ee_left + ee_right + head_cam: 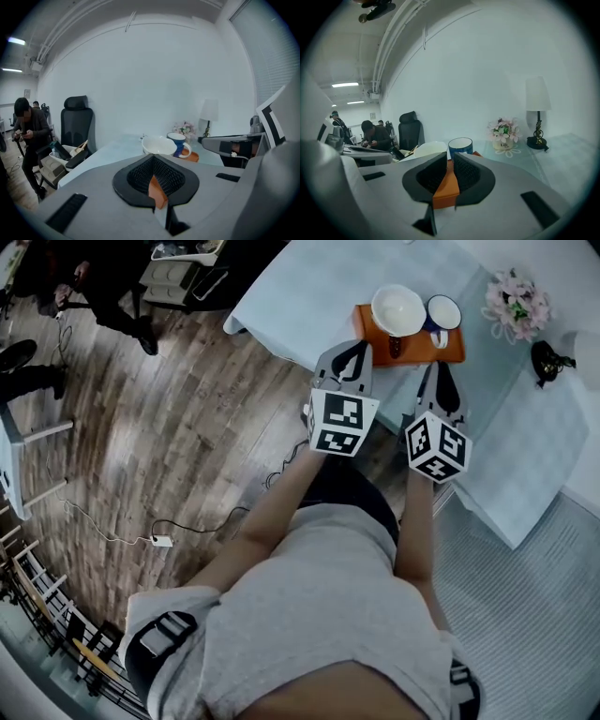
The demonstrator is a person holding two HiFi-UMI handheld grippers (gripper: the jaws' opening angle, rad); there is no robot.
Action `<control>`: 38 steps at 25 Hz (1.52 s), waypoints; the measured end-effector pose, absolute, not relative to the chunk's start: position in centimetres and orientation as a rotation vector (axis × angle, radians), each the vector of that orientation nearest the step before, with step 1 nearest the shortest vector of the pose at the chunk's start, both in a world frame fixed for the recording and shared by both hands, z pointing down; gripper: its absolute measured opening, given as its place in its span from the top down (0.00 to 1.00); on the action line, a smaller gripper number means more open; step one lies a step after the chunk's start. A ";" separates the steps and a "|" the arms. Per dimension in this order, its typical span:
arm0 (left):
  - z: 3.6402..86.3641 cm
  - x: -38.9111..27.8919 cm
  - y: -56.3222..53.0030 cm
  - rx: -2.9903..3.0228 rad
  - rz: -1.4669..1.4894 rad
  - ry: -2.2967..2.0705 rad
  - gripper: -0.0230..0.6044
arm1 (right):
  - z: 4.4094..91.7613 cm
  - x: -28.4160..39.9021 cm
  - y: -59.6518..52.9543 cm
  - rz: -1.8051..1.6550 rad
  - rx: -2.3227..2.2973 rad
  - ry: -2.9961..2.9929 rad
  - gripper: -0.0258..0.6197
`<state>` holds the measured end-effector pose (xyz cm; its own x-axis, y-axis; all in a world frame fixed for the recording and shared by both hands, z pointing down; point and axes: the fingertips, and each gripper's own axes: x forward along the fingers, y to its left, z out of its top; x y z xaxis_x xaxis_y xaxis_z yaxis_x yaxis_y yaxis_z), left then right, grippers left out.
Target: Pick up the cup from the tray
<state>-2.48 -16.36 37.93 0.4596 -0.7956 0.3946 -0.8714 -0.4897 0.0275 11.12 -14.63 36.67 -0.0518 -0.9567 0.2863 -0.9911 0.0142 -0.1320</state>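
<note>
A blue cup (443, 313) with a white inside stands on an orange tray (367, 338) beside a white bowl (397, 308), on a pale table. My left gripper (349, 357) hovers at the tray's near left corner, and my right gripper (441, 371) at its near right edge. Both are shut and hold nothing. In the left gripper view the bowl (158, 145) and cup (177, 139) stand beyond the jaws (153, 161). In the right gripper view the cup (460, 146) is straight ahead of the jaws (448, 161), with the tray (449, 185) showing between the pads.
A small pot of pink flowers (516, 298) and a lamp's dark base (548, 360) stand on the table right of the tray. A black office chair (75, 126) and a seated person (28, 136) are off to the left. A cable (159, 540) lies on the wooden floor.
</note>
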 end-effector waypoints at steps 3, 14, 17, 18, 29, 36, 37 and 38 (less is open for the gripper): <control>38.2 -2.9 -18.3 2.495 0.501 -1.430 0.95 | 37.5 12.1 -15.9 0.467 2.114 -2.104 0.94; 39.4 -2.9 -22.2 2.527 0.525 -1.388 0.95 | 40.8 13.2 -19.2 0.483 2.085 -2.010 0.74; 40.0 -2.9 -22.4 2.507 0.543 -1.393 0.95 | 41.5 13.7 -19.9 0.494 2.066 -2.024 0.70; 40.2 -2.9 -22.5 2.499 0.546 -1.397 0.95 | 41.7 13.8 -20.2 0.495 2.053 -2.031 0.68; 41.6 -3.8 -23.6 2.426 0.604 -1.453 0.95 | 44.4 14.1 -23.8 0.449 1.781 -2.145 0.53; 41.9 -3.7 -23.7 2.396 0.628 -1.483 0.95 | 44.8 13.8 -25.4 0.373 1.683 -2.192 0.48; 41.9 -3.6 -23.7 2.396 0.631 -1.483 0.95 | 44.9 13.9 -25.7 0.372 1.680 -2.200 0.47; 41.9 -3.4 -23.7 2.395 0.633 -1.483 0.95 | 44.9 14.0 -25.9 0.371 1.675 -2.211 0.47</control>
<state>-3.42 -23.70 41.86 0.3865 -0.7833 0.4869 -0.8935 -0.4488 -0.0129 14.00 -25.88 44.93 -0.2461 -0.8735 0.4201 -0.9628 0.2704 -0.0018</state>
